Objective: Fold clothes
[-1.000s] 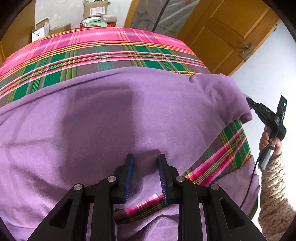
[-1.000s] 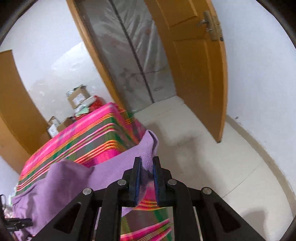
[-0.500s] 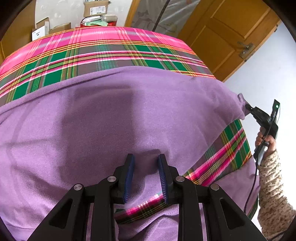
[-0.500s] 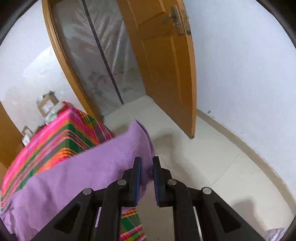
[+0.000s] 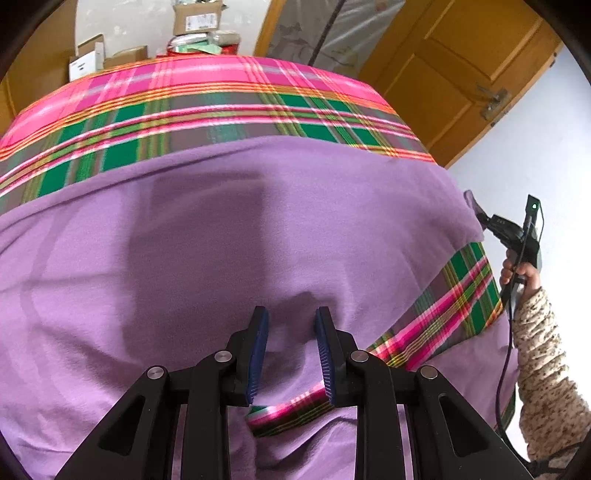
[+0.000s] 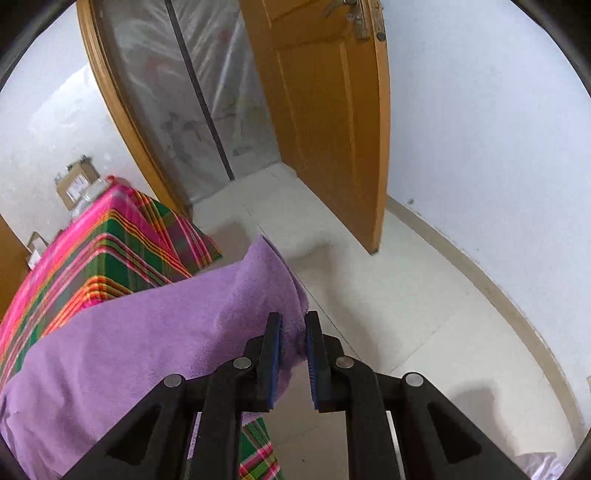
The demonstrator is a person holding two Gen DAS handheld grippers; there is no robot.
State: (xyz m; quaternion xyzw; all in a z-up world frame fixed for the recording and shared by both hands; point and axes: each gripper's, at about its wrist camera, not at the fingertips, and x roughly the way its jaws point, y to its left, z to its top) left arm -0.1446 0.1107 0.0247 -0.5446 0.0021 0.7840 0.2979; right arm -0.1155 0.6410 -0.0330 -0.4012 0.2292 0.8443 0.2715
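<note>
A purple fleece cloth (image 5: 229,236) lies spread over a table with a pink and green plaid cover (image 5: 207,107). My left gripper (image 5: 290,321) hovers over the cloth's near part, jaws apart, with cloth bunched between the pads; I cannot tell if it grips. My right gripper (image 6: 293,325) is shut on the cloth's right corner (image 6: 269,280) and holds it out past the table's end, over the floor. It also shows in the left wrist view (image 5: 484,218), held by a hand in a speckled sleeve.
Cardboard boxes (image 5: 199,18) stand behind the table's far edge. An open wooden door (image 6: 332,122) and a plastic-covered doorway (image 6: 207,85) are beyond the table's right end. Pale tiled floor (image 6: 388,295) lies below the right gripper.
The right gripper has pulled the cloth's corner out to the right, away from the table, stretching the cloth flatter. The left gripper has stayed in place.
</note>
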